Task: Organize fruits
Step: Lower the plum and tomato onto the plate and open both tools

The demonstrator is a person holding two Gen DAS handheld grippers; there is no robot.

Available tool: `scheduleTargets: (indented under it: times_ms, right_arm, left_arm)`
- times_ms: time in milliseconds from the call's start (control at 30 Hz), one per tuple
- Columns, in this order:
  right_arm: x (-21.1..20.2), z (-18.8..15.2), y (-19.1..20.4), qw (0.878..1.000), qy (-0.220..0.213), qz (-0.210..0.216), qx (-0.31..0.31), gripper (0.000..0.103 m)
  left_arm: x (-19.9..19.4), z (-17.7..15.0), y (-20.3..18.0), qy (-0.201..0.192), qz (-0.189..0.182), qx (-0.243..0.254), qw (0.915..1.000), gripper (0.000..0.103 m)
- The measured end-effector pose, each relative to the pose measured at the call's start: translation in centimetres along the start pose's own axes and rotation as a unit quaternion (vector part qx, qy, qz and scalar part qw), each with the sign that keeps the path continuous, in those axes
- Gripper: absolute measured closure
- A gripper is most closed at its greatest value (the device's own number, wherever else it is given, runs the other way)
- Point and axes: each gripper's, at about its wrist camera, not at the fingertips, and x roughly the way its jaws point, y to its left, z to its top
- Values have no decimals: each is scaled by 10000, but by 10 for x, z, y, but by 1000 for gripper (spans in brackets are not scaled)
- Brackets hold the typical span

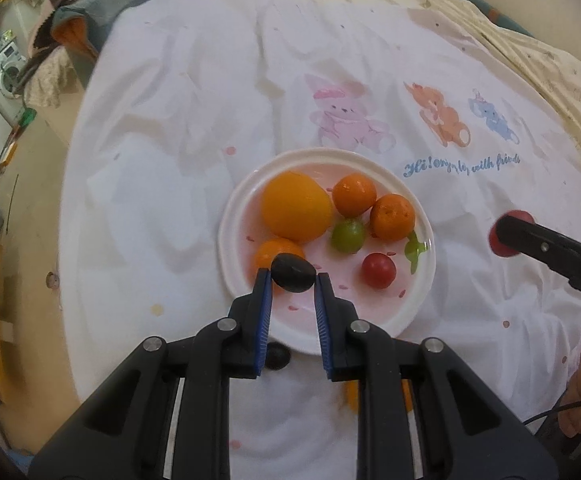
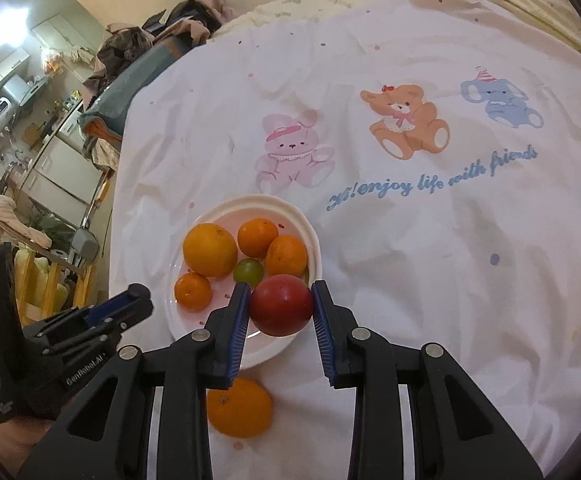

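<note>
— White cloth [image 2: 430,280] printed with cartoon animals covers the surface, with a white plate [image 1: 246,204] resting on it. What is on the plate?

— One large orange [image 1: 295,205], three smaller mandarins [image 1: 354,194], a green fruit [image 1: 346,235] and a small red fruit [image 1: 378,270], all close together.

— And the left tongs [image 1: 292,278]?

— Clenched on a small dark, plum-like fruit [image 1: 292,276], pinched between the blue pads and held above the plate's near side, in front of one mandarin.

— The right tongs [image 2: 280,304]?

— Grasping a round red fruit [image 2: 280,304], pads pressing its two sides. From the right wrist view it hangs over the plate's near right edge; from the left wrist view it looks to be off to the plate's right, above the cloth.

— Anything still off the plate?

— Another orange fruit [image 2: 238,408] lies on the cloth just short of the plate. A second dark fruit [image 1: 276,356] sits by the plate's near rim, partly hidden behind the left tongs.

— And beyond?

— Piled clothes [image 2: 162,28] at the far edge.
</note>
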Motion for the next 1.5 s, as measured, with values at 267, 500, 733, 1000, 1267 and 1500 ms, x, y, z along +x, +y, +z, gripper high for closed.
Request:
scheduleTargets:
  times_ms: [267,500,733,1000,1267,1500]
  right_arm:
    - [40,8,-2,9993,368,7,-104,70]
    - [69,5,-1,9972,728,-29,-195,70]
    - [81,-1,-7,9955,921,-185,-136,70]
    - [81,-1,-7,9955,923,-172,-88,69]
    - [80,0,-7,9959,904,-91,-42,67]
    - [66,5,-3,9983,581,94,-17,35]
  left_arm:
    - [35,-1,-2,304,-82,-59,9995,85]
    - [47,-2,-2,418,-106,-67,9990,85]
    - [48,-2,-2,418,-95,-90,9990,84]
    - [48,-2,-1,406,-69,-77,9991,84]
    - [48,-1,-2,405,-43,-73,9991,84]
    - [42,-1,0,325,-91,-174,9993,41]
